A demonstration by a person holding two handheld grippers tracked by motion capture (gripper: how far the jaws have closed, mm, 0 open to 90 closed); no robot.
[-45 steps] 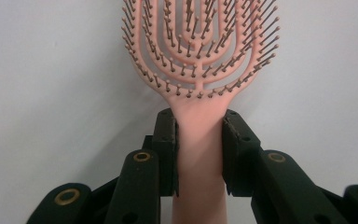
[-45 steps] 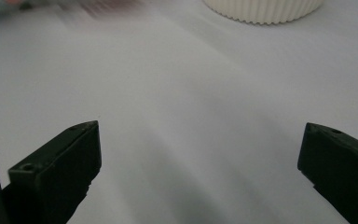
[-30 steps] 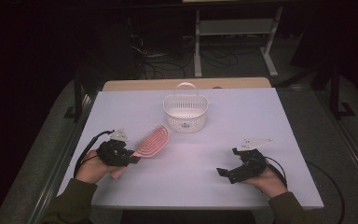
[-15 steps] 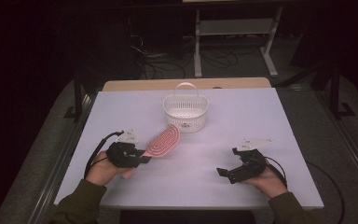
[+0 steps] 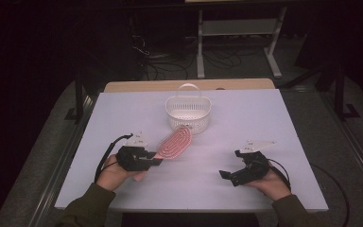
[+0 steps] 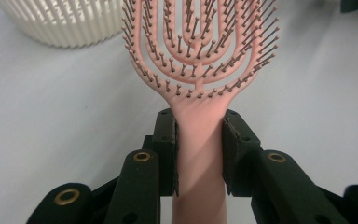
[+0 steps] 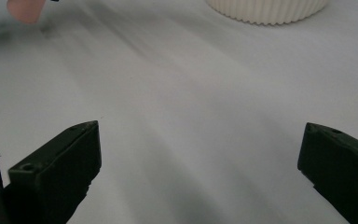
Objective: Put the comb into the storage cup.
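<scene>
Beside the basket (image 5: 188,112), left tool (image 5: 157,157) clamps hairbrush (image 5: 174,144); right tool (image 5: 230,175) gapes.

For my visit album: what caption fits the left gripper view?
Left tool clamps the pink hairbrush by its handle, bristles up, near the white basket.

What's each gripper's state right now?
Left gripper: closed on the pink hairbrush, by its handle.
Right gripper: open, holding nothing.
</scene>
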